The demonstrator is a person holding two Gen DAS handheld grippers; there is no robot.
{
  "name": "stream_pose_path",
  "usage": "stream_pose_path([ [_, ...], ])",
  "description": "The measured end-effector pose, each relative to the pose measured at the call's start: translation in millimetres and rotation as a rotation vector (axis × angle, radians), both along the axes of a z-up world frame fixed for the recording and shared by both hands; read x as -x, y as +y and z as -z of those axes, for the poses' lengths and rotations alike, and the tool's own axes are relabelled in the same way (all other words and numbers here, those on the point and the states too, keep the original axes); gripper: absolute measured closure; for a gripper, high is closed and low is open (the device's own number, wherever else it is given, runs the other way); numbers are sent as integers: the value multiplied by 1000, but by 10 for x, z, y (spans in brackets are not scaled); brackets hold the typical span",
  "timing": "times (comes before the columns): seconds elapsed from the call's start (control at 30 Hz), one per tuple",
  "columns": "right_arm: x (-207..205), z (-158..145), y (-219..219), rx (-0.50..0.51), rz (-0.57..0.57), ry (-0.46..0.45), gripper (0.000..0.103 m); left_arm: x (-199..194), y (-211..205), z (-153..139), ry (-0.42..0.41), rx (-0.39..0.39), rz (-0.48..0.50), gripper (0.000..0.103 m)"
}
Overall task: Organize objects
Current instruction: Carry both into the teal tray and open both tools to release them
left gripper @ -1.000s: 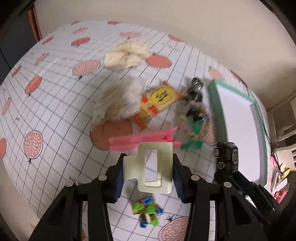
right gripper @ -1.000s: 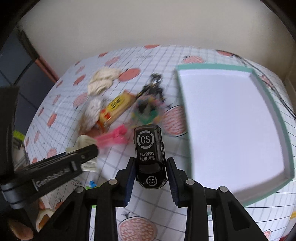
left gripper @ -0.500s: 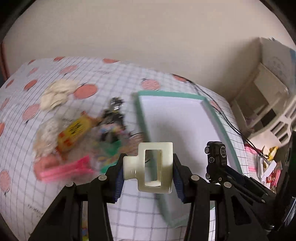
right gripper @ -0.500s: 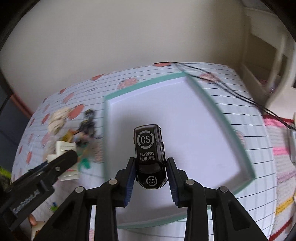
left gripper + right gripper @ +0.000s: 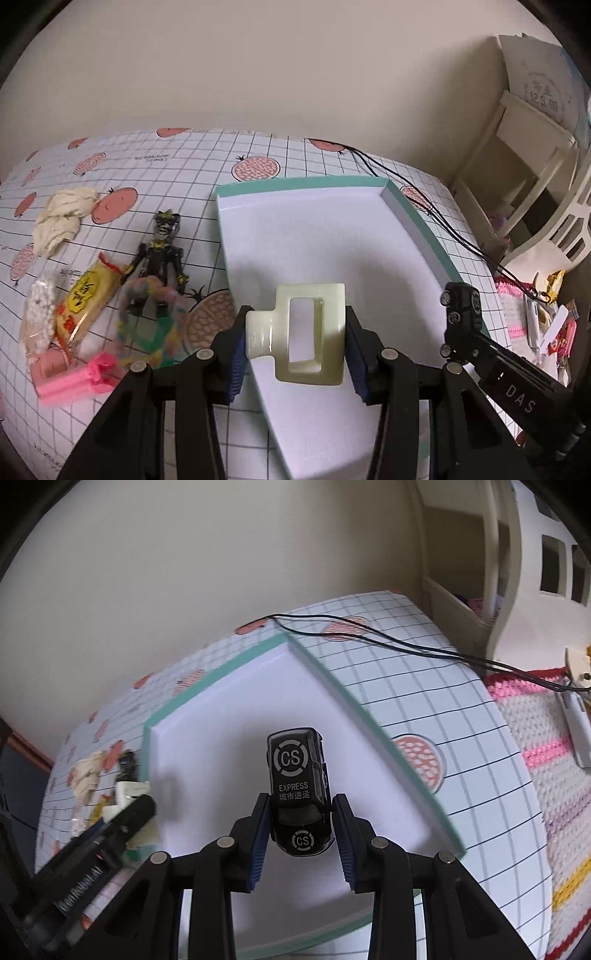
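The left gripper (image 5: 295, 343) clamps a cream hair claw clip (image 5: 299, 332) between its blue pads, above the near left edge of the teal-rimmed white tray (image 5: 417, 221). The right gripper (image 5: 300, 825) pinches a black toy car (image 5: 298, 790) marked "CS EXPRESS", raised over the tray's (image 5: 221, 668) white floor. A black action figure (image 5: 162, 254) and a pink clip (image 5: 74, 380) lie on the tablecloth left of the tray.

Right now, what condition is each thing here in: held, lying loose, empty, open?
Left hand-held gripper: shut on cream hair claw, above the tray.
Right hand-held gripper: shut on black toy car, above the tray.
Teal-rimmed tray: open, nothing lying inside.
Black figure: lying loose on the tablecloth.
Pink clip: lying loose.
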State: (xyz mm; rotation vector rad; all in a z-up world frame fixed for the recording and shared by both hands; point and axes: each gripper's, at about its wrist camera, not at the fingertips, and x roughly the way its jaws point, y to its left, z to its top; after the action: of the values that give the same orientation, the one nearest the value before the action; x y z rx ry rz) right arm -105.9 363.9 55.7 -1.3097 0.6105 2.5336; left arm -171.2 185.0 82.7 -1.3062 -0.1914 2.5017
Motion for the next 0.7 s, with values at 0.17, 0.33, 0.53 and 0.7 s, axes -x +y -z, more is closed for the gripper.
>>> stream_pose_path([
  [0.17,11,84,74,8,13,-18,68,68,111,90,-3,24,11,55],
  [0.33,10,136,97,22,19,-28,68,75,183,160,-29,25,27,55],
  [0.53,2,123,83,38,20,-17,66,38,198,164,-49,10,37,55],
  [0.7,-5,74,43,33,6,-4,65,8,146,104,-48,-9,19,52],
])
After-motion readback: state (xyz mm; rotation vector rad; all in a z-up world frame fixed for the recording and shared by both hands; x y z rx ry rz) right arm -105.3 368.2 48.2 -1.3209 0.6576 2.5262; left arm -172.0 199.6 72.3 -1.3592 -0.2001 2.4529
